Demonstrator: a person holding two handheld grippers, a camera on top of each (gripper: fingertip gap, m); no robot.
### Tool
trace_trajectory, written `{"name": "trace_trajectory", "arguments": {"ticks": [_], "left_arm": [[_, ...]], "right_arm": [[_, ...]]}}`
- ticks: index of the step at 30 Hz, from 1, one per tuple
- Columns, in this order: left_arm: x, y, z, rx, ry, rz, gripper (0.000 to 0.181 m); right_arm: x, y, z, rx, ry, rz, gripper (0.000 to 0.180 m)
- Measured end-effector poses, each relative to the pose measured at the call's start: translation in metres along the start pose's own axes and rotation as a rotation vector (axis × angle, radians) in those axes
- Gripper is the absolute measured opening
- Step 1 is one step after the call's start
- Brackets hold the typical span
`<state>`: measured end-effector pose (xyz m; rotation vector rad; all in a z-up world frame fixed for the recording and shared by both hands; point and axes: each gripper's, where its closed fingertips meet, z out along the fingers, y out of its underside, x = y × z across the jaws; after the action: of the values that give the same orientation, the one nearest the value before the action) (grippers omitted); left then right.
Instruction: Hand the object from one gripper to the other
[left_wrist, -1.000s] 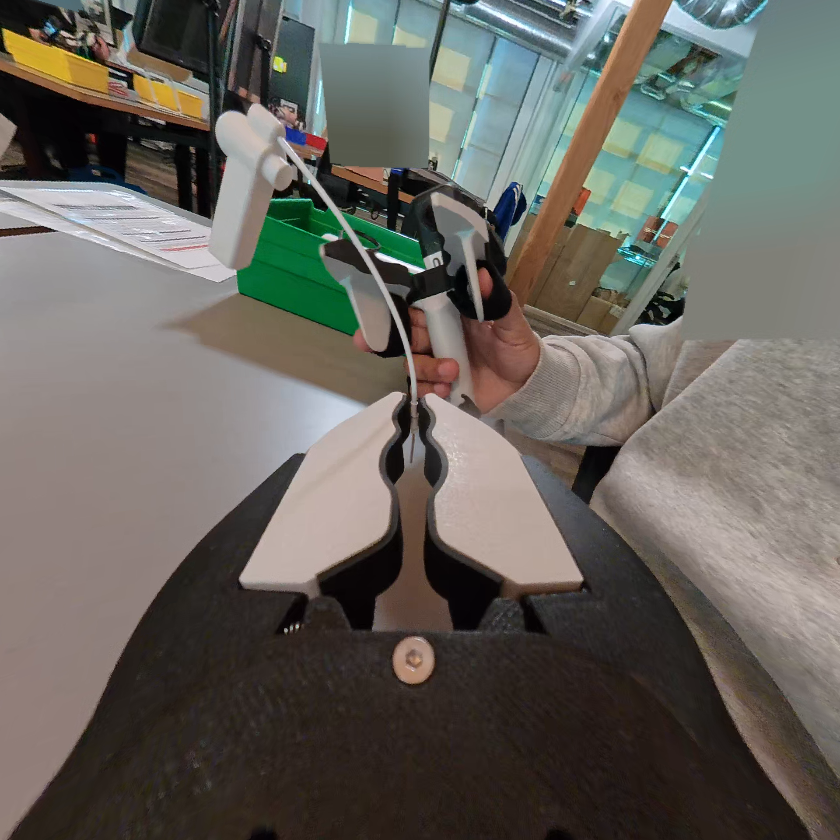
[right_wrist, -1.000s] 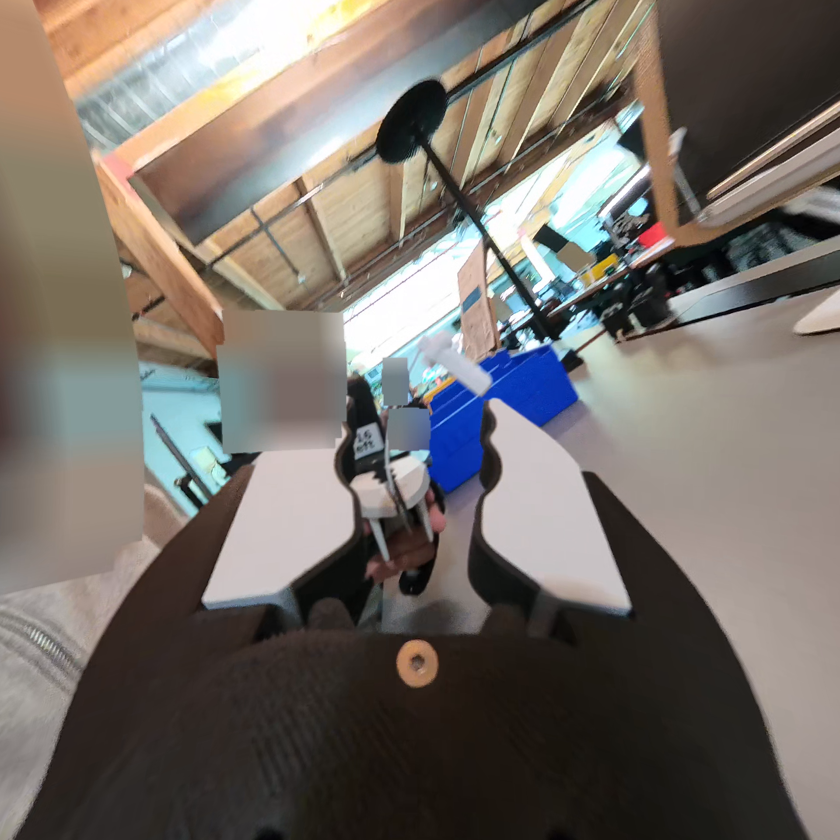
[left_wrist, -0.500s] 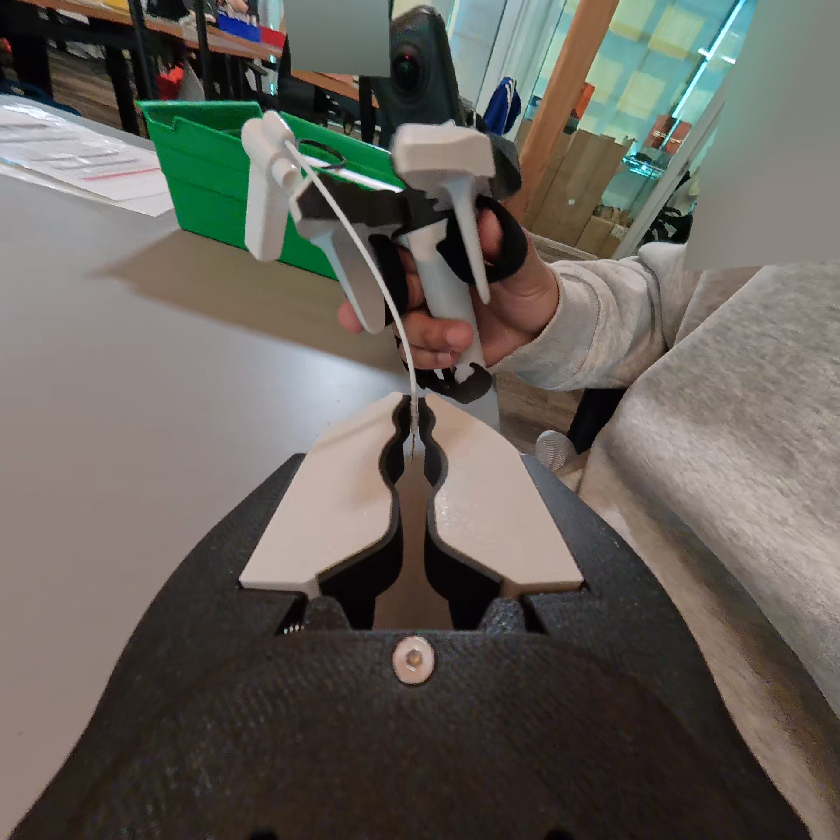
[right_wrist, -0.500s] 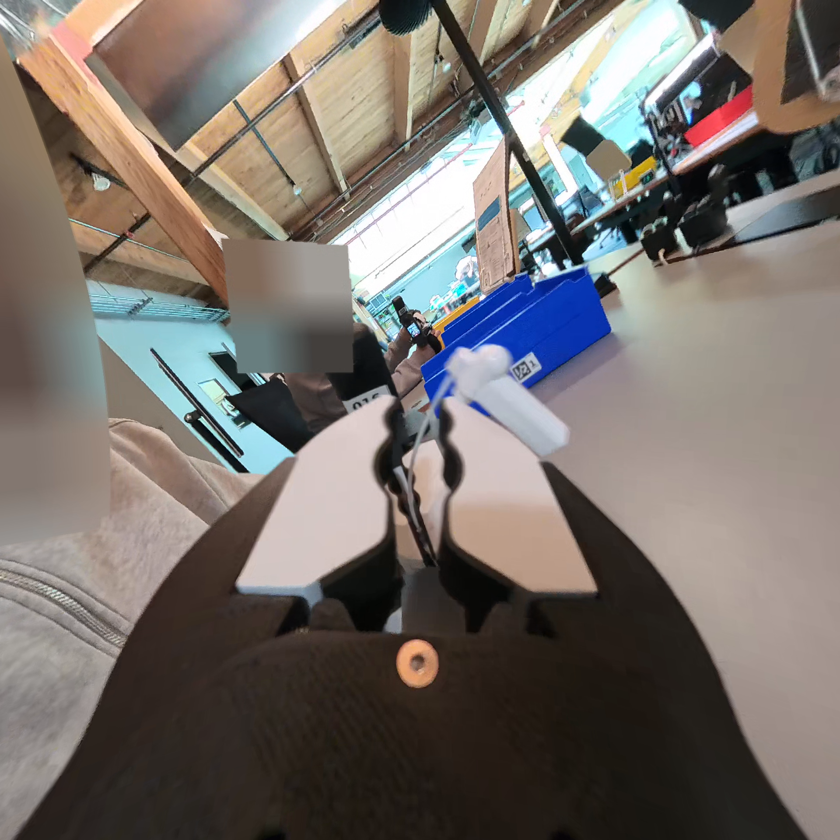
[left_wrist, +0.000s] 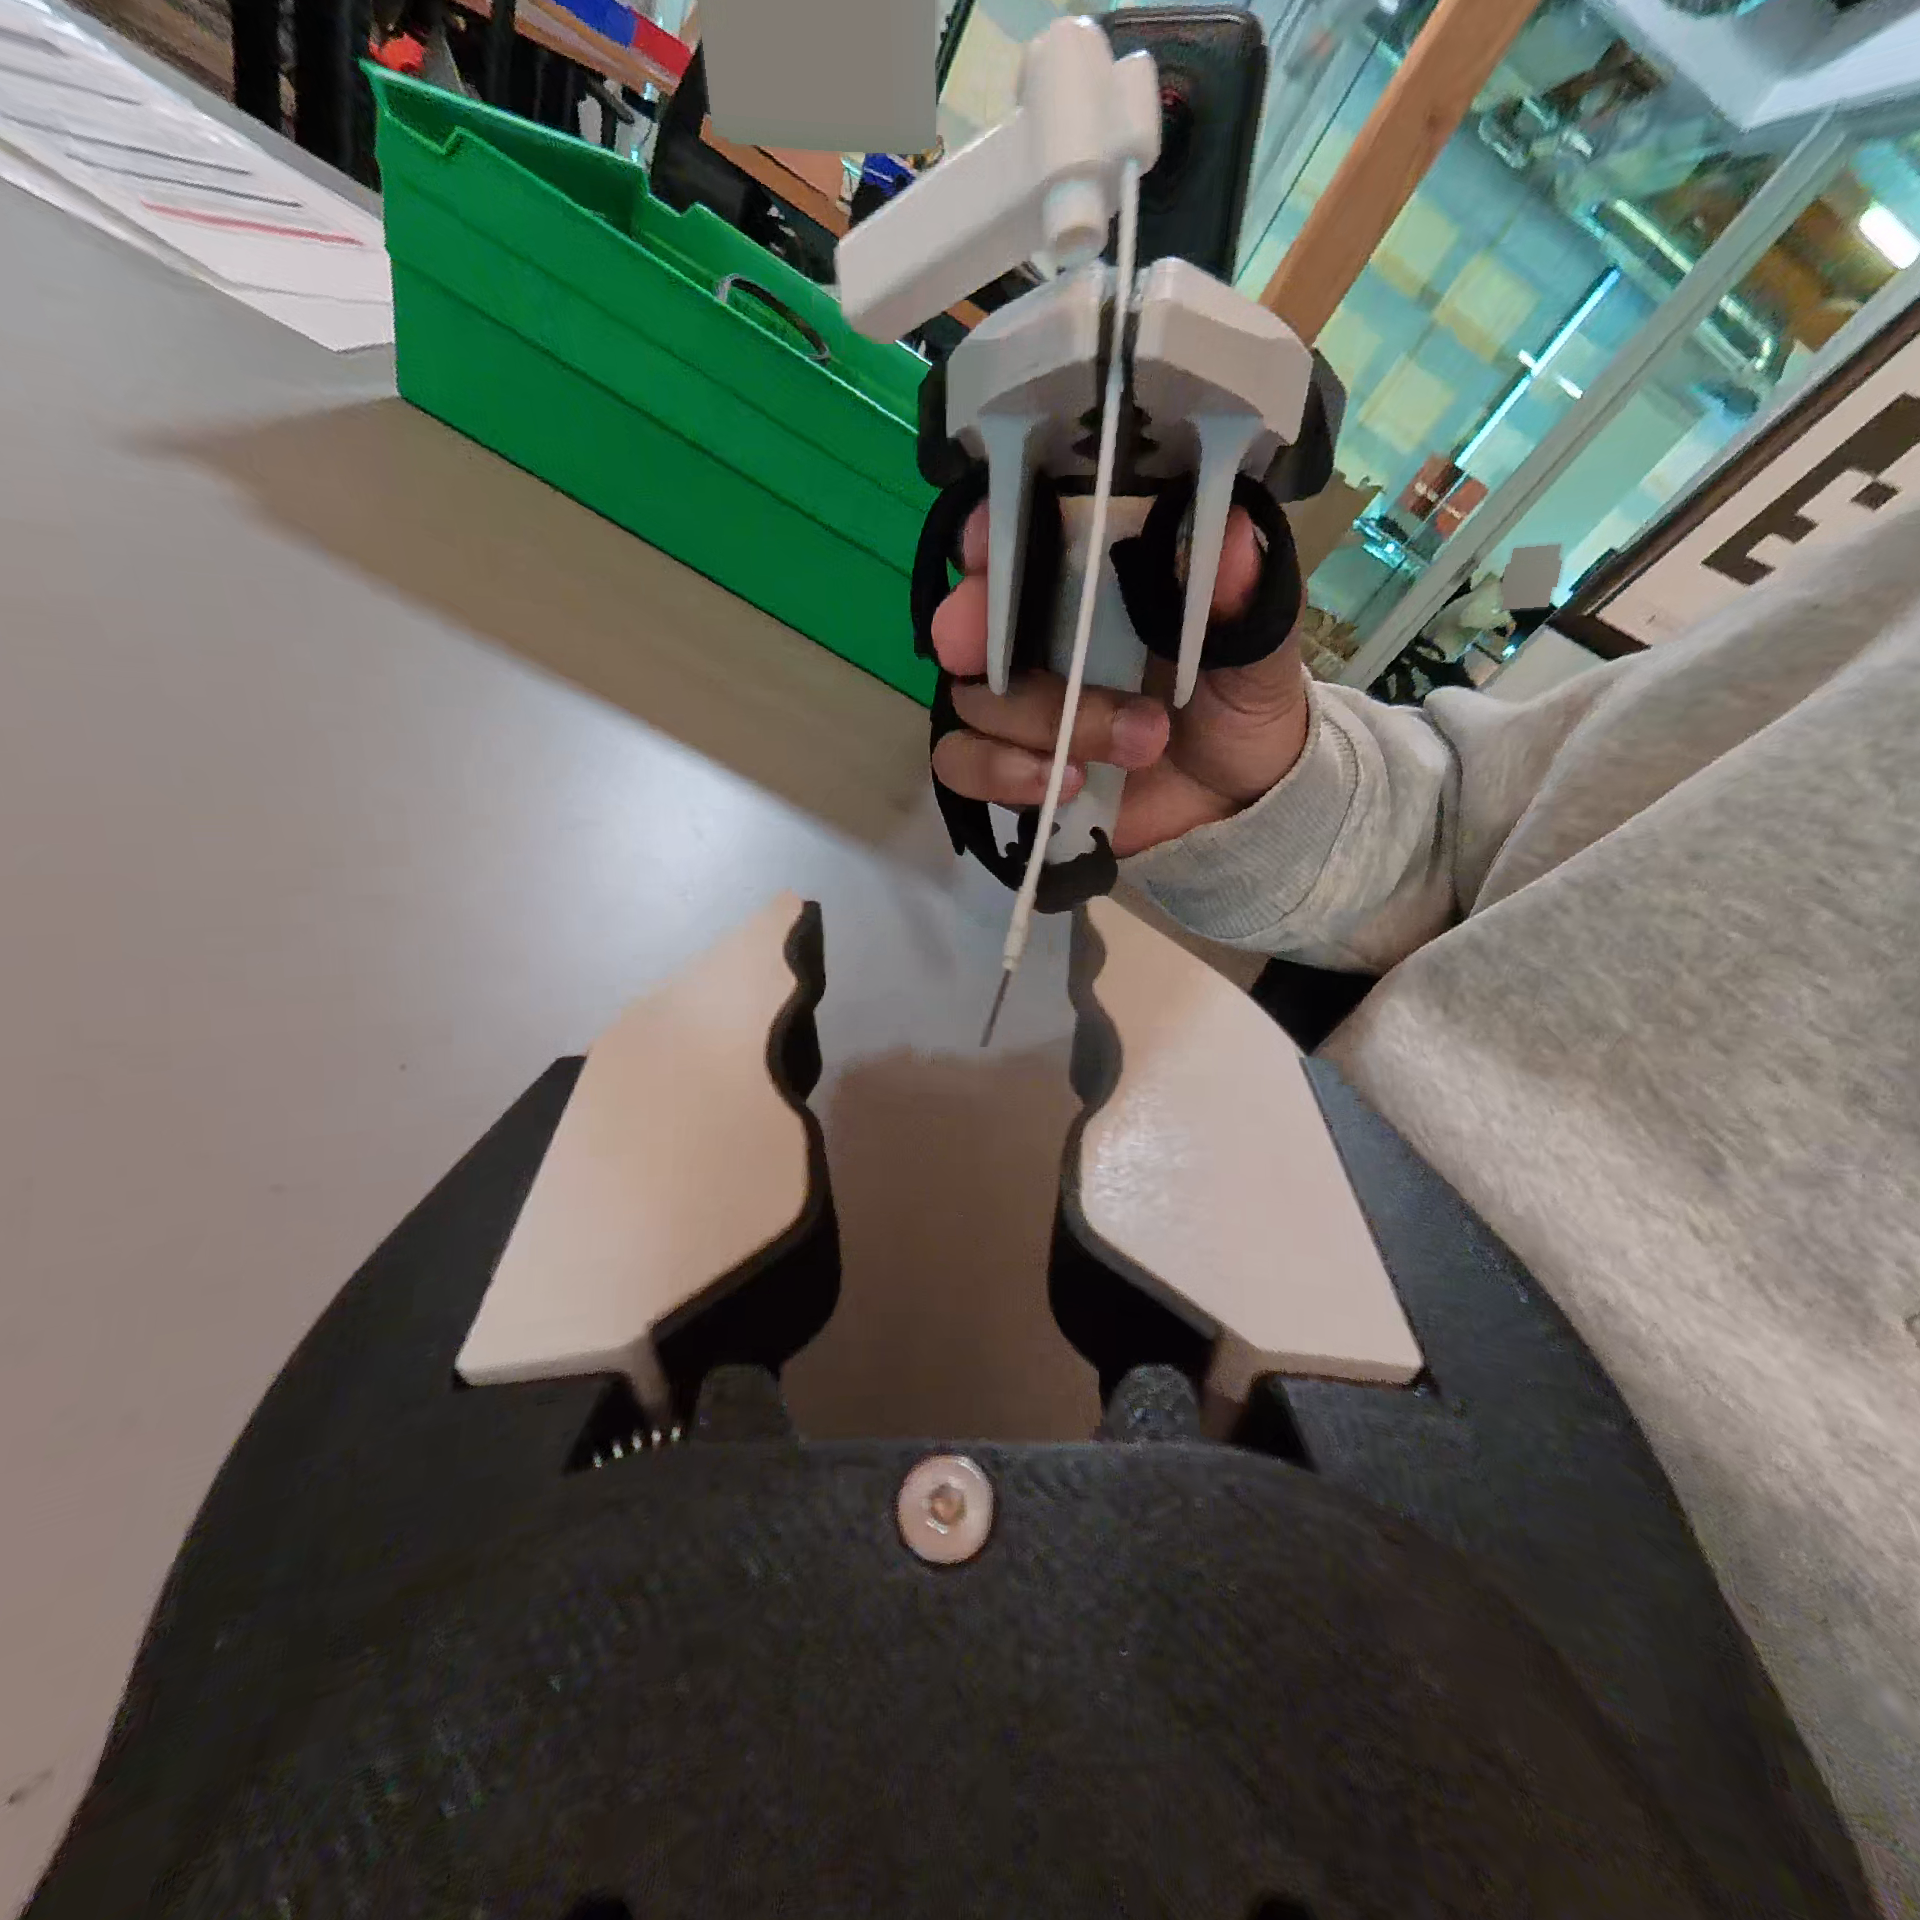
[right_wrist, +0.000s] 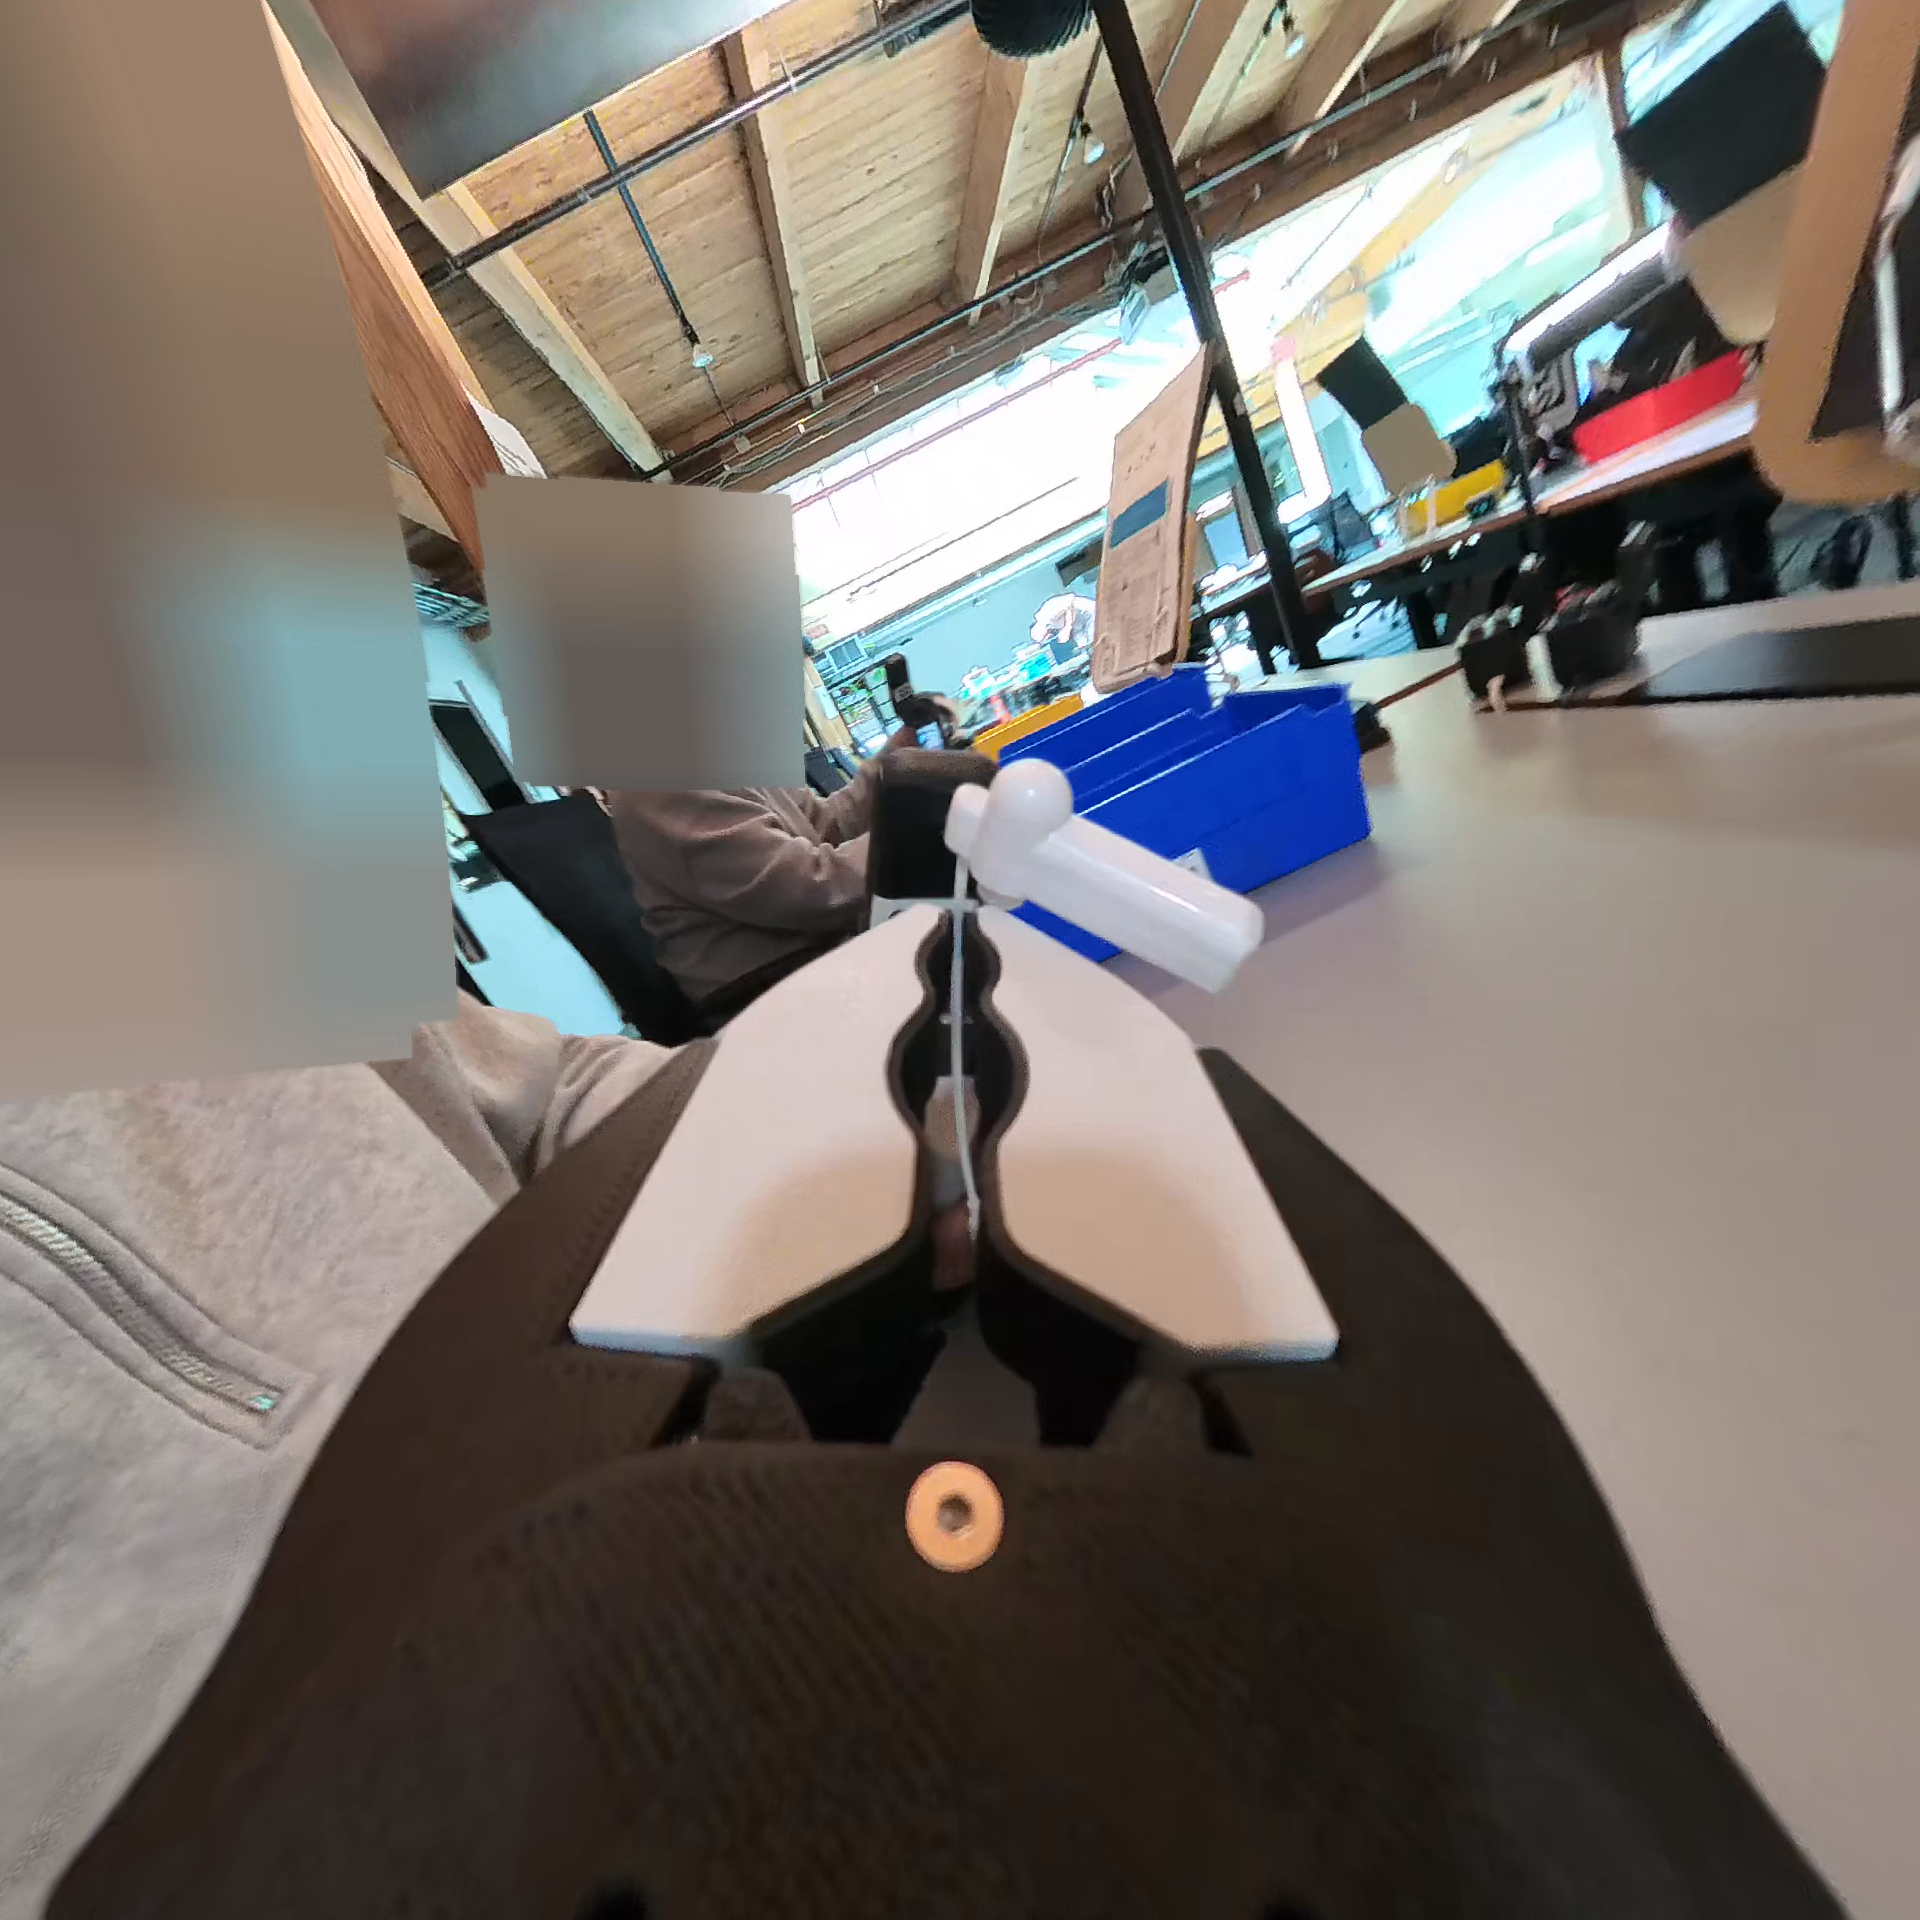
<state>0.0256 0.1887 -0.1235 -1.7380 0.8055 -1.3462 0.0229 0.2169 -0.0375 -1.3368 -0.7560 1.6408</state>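
The object is a white plastic tag (left_wrist: 987, 197) with a thin white cable (left_wrist: 1081, 644) that ends in a metal pin. In the left wrist view my left gripper (left_wrist: 940, 935) is open, and the pin end hangs free between its fingers (left_wrist: 675, 1143) without touching them. The right gripper (left_wrist: 1117, 312), held by a hand (left_wrist: 1143, 748), is shut on the cable just under the tag body. In the right wrist view my right gripper (right_wrist: 961, 914) pinches the cable (right_wrist: 961, 1039), and the tag (right_wrist: 1101, 888) sticks out past the fingertips to the right.
A green bin (left_wrist: 644, 343) stands on the grey table (left_wrist: 260, 831) behind the right gripper, with papers (left_wrist: 156, 177) at far left. A blue bin (right_wrist: 1226, 790) sits on the table in the right wrist view. A grey sleeve (left_wrist: 1558, 831) fills the right side. The left gripper's tips are roughly 9 cm from the right gripper's.
My left gripper has opened and let go of the cable's pin end. My right gripper has closed on the cable under the tag and now carries it.
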Motion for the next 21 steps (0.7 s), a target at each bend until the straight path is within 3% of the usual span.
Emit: {"name": "trace_trajectory", "arguments": {"ticks": [8,13,15,21], "left_arm": [[-0.010,-0.006,-0.005,0.070,0.048,-0.226,0.054],[-0.008,-0.014,-0.011,0.136,0.150,-0.381,0.045],[-0.003,-0.016,-0.011,0.155,0.205,-0.422,0.043],[0.019,-0.019,-0.005,0.169,0.347,-0.466,0.039]], "right_arm": [[-0.012,-0.014,-0.003,0.051,0.042,-0.344,0.001],[-0.021,-0.025,-0.004,0.111,0.113,-0.592,0.001],[-0.023,-0.031,-0.006,0.163,0.098,-0.567,0.001],[-0.024,-0.044,-0.014,0.342,-0.036,-0.234,0.002]]}}
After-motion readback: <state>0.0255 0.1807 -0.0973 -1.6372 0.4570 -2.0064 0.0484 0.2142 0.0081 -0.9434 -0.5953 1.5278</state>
